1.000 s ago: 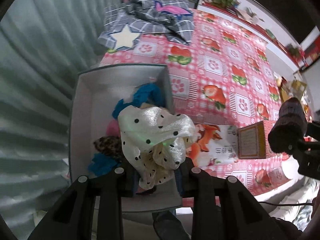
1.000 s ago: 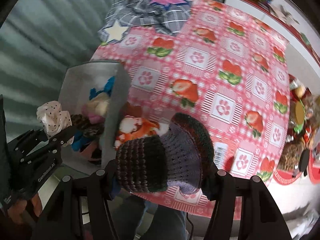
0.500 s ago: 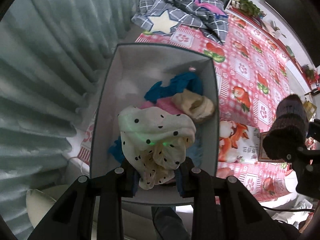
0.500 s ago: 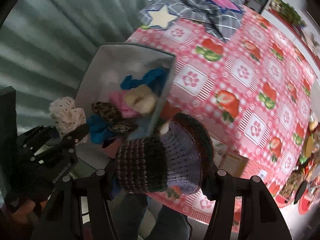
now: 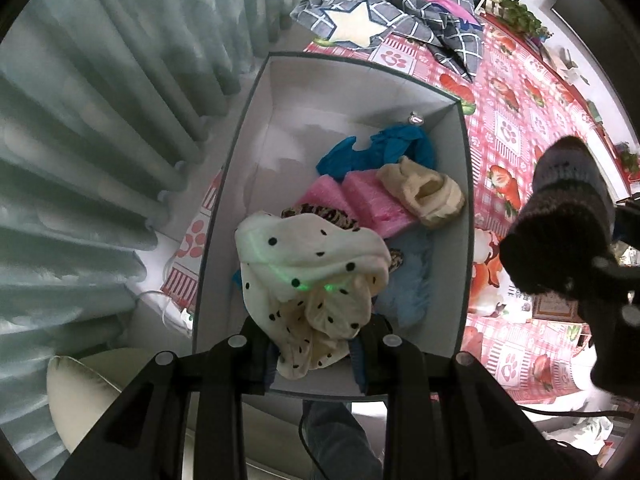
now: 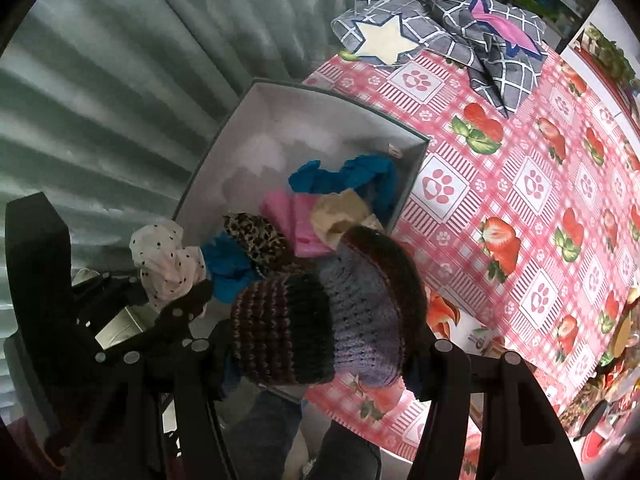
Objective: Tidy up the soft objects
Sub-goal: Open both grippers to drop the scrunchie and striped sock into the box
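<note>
My left gripper (image 5: 314, 354) points down over the grey box (image 5: 360, 66) and is shut on a cream polka-dot cloth (image 5: 308, 272) that hangs above the box's near half. In the box lie a blue cloth (image 5: 380, 152), a pink foam piece (image 5: 360, 200), a cream knit hat (image 5: 424, 192) and a leopard-print piece (image 5: 320, 214). My right gripper (image 6: 320, 354) is shut on a dark striped knit hat (image 6: 320, 320), held over the box's near right corner. That knit hat (image 5: 560, 224) also shows at the right in the left wrist view, and the polka-dot cloth (image 6: 168, 260) at the left in the right wrist view.
The box stands at the left edge of a table with a pink strawberry-and-paw cloth (image 6: 532, 184). A grey checked fabric with a star (image 5: 384, 12) lies beyond the box. Grey curtains (image 5: 100, 120) hang on the left. A printed leaflet (image 5: 492, 276) lies right of the box.
Both grippers have moved left over the box with their loads. The polka-dot cloth now hangs inside the box's outline, and the knit hat has come from the table over the box's corner.
</note>
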The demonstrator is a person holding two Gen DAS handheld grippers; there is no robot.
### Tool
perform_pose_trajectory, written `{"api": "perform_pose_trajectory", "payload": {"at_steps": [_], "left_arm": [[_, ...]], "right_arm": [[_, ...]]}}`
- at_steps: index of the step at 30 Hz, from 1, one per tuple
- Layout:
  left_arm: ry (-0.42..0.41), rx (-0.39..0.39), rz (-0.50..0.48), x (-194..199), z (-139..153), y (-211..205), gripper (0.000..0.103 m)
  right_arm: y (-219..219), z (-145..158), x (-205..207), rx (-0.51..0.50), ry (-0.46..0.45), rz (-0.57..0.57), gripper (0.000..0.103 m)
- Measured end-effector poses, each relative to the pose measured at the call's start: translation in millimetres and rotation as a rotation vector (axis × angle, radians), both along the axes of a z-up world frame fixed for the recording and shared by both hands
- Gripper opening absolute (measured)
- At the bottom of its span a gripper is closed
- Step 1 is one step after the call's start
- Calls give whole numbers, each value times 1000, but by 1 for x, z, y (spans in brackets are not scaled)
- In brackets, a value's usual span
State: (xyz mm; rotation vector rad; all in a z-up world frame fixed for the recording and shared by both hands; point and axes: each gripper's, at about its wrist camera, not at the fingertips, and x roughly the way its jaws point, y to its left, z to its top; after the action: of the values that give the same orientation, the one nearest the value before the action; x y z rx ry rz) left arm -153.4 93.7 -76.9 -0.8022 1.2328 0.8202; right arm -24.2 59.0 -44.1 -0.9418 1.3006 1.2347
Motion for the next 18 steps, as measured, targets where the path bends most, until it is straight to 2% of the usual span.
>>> {"api": "perform_pose_trajectory", "payload": {"at_steps": [6,10,11,13,18], "left_arm": [[-5,-10,-7,-1,-3,-2,34],[-28,4,-10,-1,1,-4,65],[-31,9,-9,-1,2,-4,72],[-38,16,-3,-2,5,-4,81],[-52,-3,-6,-2,4,-3,87]], "right_arm": [[9,-4,-3,10,20,18,63],[13,-3,-6,22,27,29,68],[13,-3,-7,23,27,30,75],[13,-1,-6,34,24,25,85],[11,2,-3,46,11,11,85]]}}
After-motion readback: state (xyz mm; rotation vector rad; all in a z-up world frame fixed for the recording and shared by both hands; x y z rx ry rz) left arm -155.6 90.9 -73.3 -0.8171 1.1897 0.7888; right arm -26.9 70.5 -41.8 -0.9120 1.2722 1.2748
